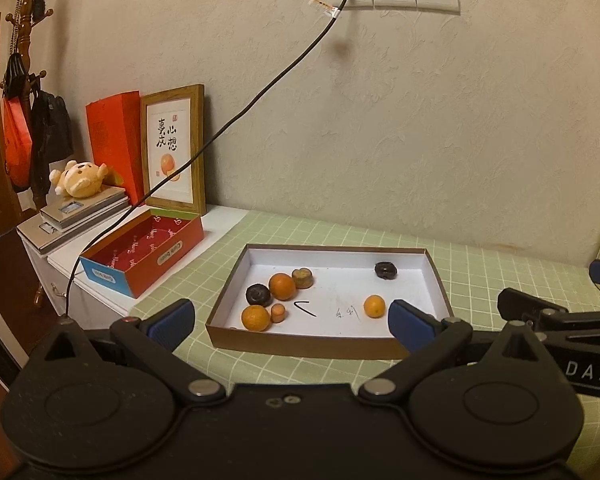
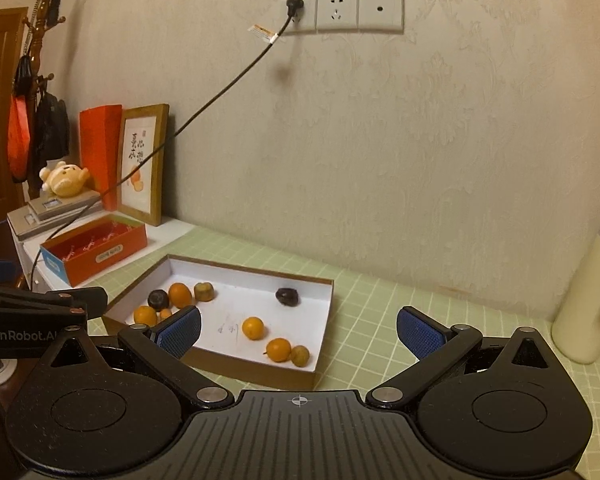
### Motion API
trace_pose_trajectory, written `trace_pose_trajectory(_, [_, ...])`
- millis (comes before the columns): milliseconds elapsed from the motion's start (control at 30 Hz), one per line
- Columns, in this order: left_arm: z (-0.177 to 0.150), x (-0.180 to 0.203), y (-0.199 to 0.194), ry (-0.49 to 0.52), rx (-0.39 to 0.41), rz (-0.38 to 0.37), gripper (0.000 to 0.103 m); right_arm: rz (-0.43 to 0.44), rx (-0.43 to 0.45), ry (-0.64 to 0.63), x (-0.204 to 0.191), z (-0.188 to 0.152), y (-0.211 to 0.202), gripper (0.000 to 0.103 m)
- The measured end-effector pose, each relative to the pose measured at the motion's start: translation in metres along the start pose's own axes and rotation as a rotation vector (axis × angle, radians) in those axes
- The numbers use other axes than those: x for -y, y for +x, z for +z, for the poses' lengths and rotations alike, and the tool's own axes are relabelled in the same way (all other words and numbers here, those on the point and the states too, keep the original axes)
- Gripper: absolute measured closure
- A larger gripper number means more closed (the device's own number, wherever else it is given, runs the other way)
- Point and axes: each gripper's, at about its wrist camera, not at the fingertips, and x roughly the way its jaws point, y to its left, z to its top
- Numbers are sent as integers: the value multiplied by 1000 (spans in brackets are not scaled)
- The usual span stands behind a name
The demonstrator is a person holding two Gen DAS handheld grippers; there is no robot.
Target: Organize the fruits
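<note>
A shallow white cardboard tray (image 1: 380, 256) (image 2: 320, 320) with brown sides sits on the green checked cloth. It holds several small oranges (image 1: 282, 286) (image 2: 253, 328), two dark round fruits (image 1: 386, 270) (image 2: 287, 296) and a brownish fruit (image 1: 302, 277) (image 2: 203, 291). Two more fruits (image 2: 278, 350) lie in its near right corner in the right wrist view. My left gripper (image 1: 292, 326) is open and empty, just in front of the tray. My right gripper (image 2: 300, 330) is open and empty, over the tray's near right corner.
An open red and blue box (image 1: 148, 254) (image 2: 96, 250) stands left of the tray on a white cabinet, with a framed picture (image 1: 174, 148), a red bag, a plush toy (image 1: 80, 178) and a black cable (image 1: 260, 92). A cream bottle (image 2: 588, 300) stands at the right.
</note>
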Motion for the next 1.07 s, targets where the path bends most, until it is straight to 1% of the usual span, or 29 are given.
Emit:
trace_pose_trajectory(300, [-6,0,3,2,-20,-1,6,-1,0,-2,1,0,0,0])
trace_pose_trajectory(900, [-7,-2,6,-11,-35,-14,6,6,7,10,1,-1,1,0])
trace_pose_trajectory(967, [-8,-4,6,-20,-30,-27,8,8,7,12,1,-1,1,0])
trace_pose_trajectory(1000, [-9,-5,6,-28,-22,-39,11,7,7,10,1,-1,1,0])
trace_pose_trajectory(1067, [-9,-5,6,-31,-19,-37,10,6,9,5,0,-1,1,0])
